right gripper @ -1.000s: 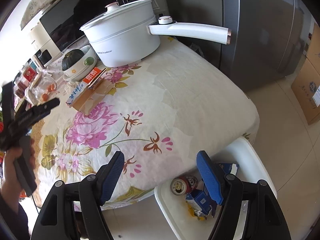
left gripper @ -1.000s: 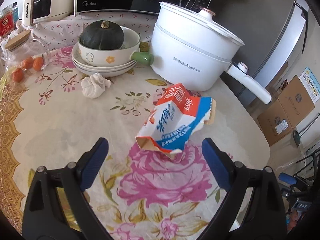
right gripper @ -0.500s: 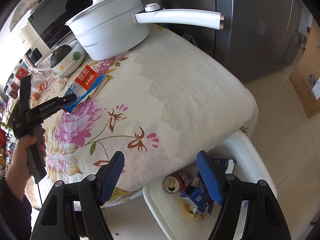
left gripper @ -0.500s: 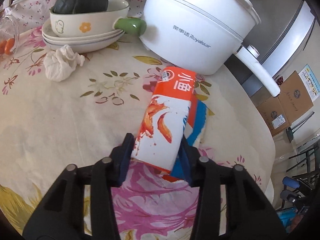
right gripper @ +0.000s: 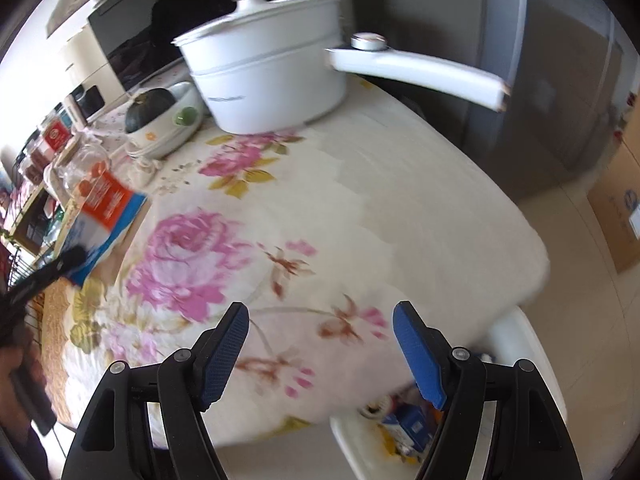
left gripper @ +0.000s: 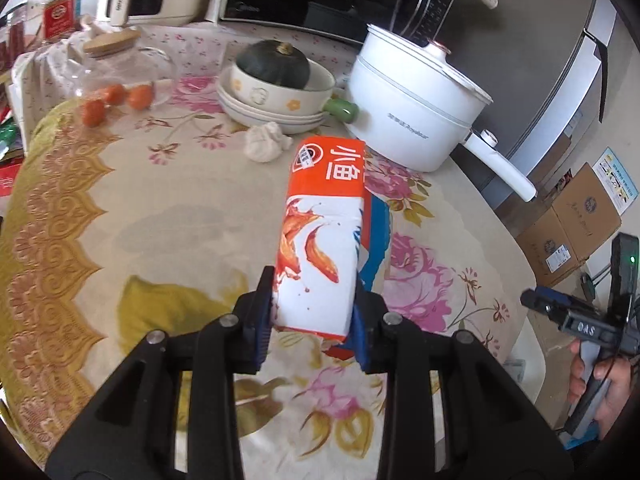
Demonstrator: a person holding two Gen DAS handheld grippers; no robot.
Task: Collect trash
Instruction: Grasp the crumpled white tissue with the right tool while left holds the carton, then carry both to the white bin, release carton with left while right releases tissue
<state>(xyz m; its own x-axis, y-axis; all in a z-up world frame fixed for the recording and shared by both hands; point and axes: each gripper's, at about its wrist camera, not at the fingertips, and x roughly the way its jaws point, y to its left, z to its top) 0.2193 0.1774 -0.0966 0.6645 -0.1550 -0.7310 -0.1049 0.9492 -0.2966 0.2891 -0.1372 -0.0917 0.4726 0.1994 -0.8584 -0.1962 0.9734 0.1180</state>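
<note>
**Flattened carton pinched at its near end, bin waiting off the table edge**

The left gripper (left gripper: 314, 316) has just been closing, and its blue-padded fingers (left gripper: 262, 320) now clamp the near end of the crushed orange, white and blue cardboard carton (left gripper: 324, 232). Gripped there, its long body juts forward, apparently clear of the floral-clothed table (left gripper: 120, 220). A crumpled white tissue (left gripper: 266, 142), probably trash too, lies beside the stacked ceramic bowls holding a dark green squash (left gripper: 276, 68) and near the white electric pot (left gripper: 416, 108). The right gripper (right gripper: 320, 350) has its fingers spread wide with nothing between them, hovering above the table edge and the white plastic bin (right gripper: 532, 352) on the floor, where a can and packaging already lie; it is likely the carton's destination.
</note>
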